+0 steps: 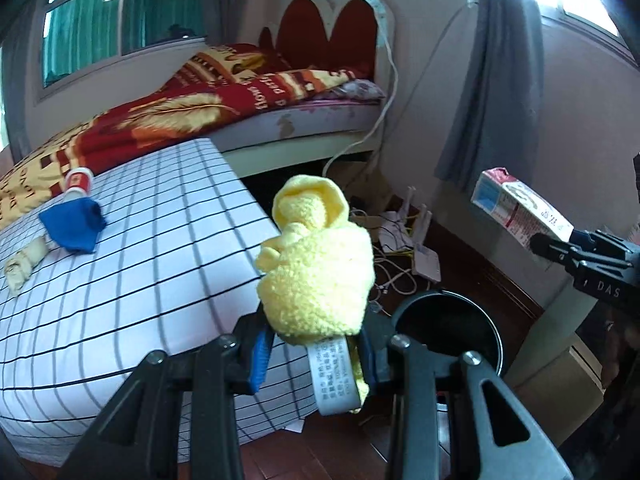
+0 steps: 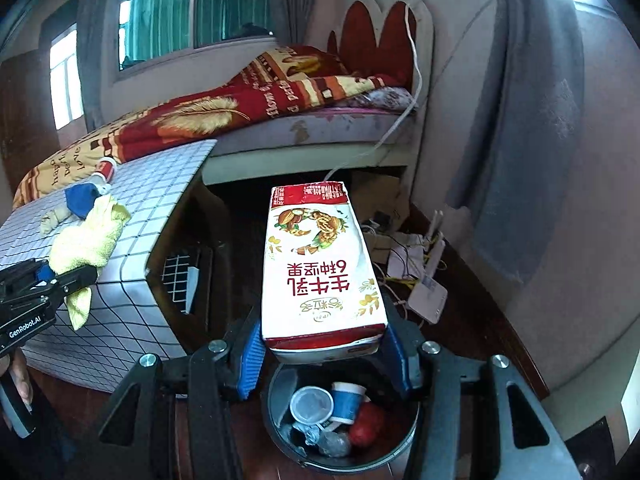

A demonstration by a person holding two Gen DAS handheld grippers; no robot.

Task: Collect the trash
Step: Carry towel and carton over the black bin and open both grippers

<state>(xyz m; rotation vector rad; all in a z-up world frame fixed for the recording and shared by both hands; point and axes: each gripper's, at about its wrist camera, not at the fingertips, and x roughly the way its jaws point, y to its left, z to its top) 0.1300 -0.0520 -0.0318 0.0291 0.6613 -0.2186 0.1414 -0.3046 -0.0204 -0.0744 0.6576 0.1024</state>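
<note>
My right claw (image 2: 324, 356) is clamped on the milk carton (image 2: 322, 264), right above the bin (image 2: 280, 432). I should centre it over the opening before letting go. My left claw (image 1: 316, 352) grips the yellow cloth (image 1: 316, 264) beside the counter (image 1: 140, 240).

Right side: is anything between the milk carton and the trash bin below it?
Nothing visible. The milk carton, clamped in the right hand-held gripper, hangs directly above the open trash bin, which holds cups.

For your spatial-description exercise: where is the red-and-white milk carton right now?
The red-and-white milk carton is clamped in the right gripper, directly above the open dark round trash bin.
</note>
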